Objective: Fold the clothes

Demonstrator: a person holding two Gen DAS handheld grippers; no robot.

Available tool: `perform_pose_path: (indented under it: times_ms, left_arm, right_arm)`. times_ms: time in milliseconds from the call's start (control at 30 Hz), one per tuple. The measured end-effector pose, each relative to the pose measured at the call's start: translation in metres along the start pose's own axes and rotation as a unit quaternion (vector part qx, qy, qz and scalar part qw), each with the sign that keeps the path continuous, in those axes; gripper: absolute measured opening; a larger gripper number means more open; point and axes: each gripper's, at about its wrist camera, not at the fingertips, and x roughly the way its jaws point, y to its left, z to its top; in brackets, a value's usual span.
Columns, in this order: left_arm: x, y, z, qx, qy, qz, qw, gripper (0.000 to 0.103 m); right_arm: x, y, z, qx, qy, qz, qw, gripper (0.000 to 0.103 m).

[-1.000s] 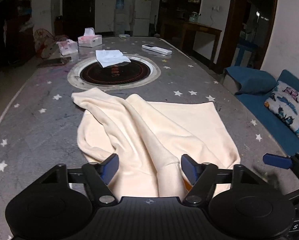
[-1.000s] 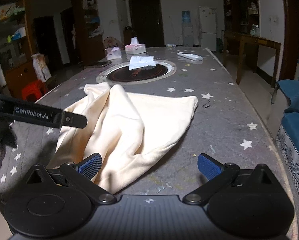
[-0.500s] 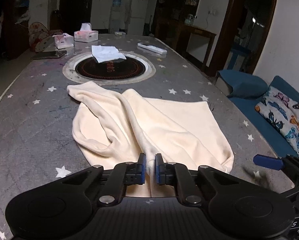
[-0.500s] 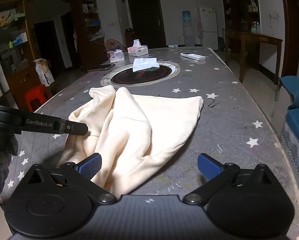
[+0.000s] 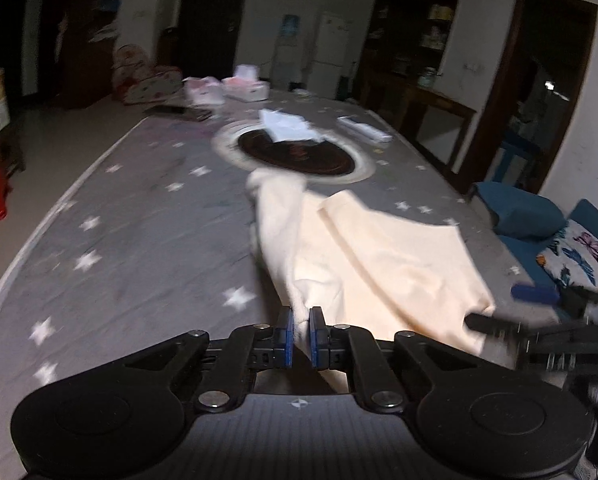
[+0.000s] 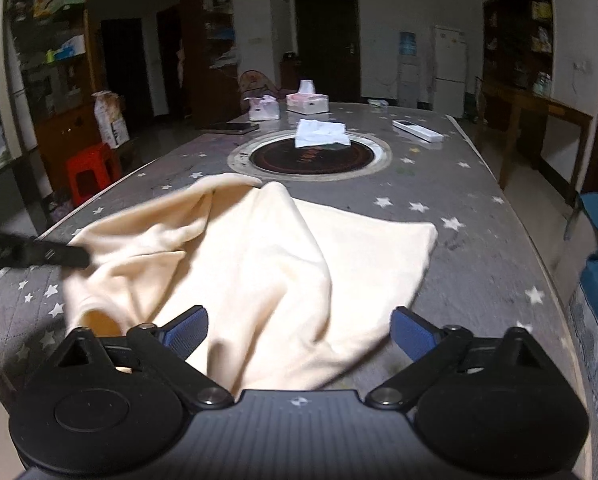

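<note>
**Cream garment: handling notes, grip state**

Garment (image 6: pixel 267 264) lies rumpled on the near half of the star-print table (image 6: pixel 479 216), partly lifted at its left side, far corner flat toward the round hob inset (image 6: pixel 311 158). Not in any folded shape: ridges and a loose hump run through the middle.

Handling (judged from the drape): soft, thickish knit, light, no stiffness. It sags between supports and will trail when pulled, so a single pinch drags the rest along. Not fragile; cloth on tablecloth likely grips a little, not slides. Best holds: hems, corners, a cuff, pinched through all layers (a fold taken mid-panel would bunch).

Left gripper (image 5: pixel 301 330): jaws closed on a bunched edge of the garment, blue pads nearly meeting with cloth between them. Left view is motion-blurred.

Right gripper (image 6: pixel 299 326): jaws spread wide, holding nothing, low over the garment's near edge; whether the pads touch cloth I cannot tell
</note>
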Motion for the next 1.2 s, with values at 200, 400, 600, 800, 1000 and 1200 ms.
perform_pose_path:
  times_ms: [200,400,600,800,1000,1200]
  left_arm:
    - [-0.005,0.026,-0.023,-0.024,0.027,0.011,0.9993,0.009]
    - [0.0,0.042,-0.033,-0.041,0.043,0.018,0.9981,0.011]
    - [0.004,0.049,-0.026,-0.048,0.041,0.028,0.9976,0.036]
    - [0.018,0.051,-0.011,-0.043,0.038,0.033,0.9978,0.045]
    - [0.038,0.041,0.017,-0.009,0.02,0.034,0.9992,0.046]
    - [0.072,0.026,0.044,0.018,0.015,0.036,0.9991,0.046]
  right_arm:
    - [0.027,0.008,0.022,-0.013,0.01,0.02,1.0,0.089]
    - [0.067,0.003,0.047,-0.012,0.034,0.031,0.999,0.081]
    - [0.107,-0.005,0.065,-0.008,0.054,0.027,0.998,0.071]
    - [0.144,-0.012,0.072,-0.001,0.077,0.031,0.997,0.058]
    - [0.131,-0.019,0.072,0.001,0.064,0.033,0.997,0.021]
    - [0.109,-0.027,0.072,0.003,0.044,0.034,0.998,0.005]
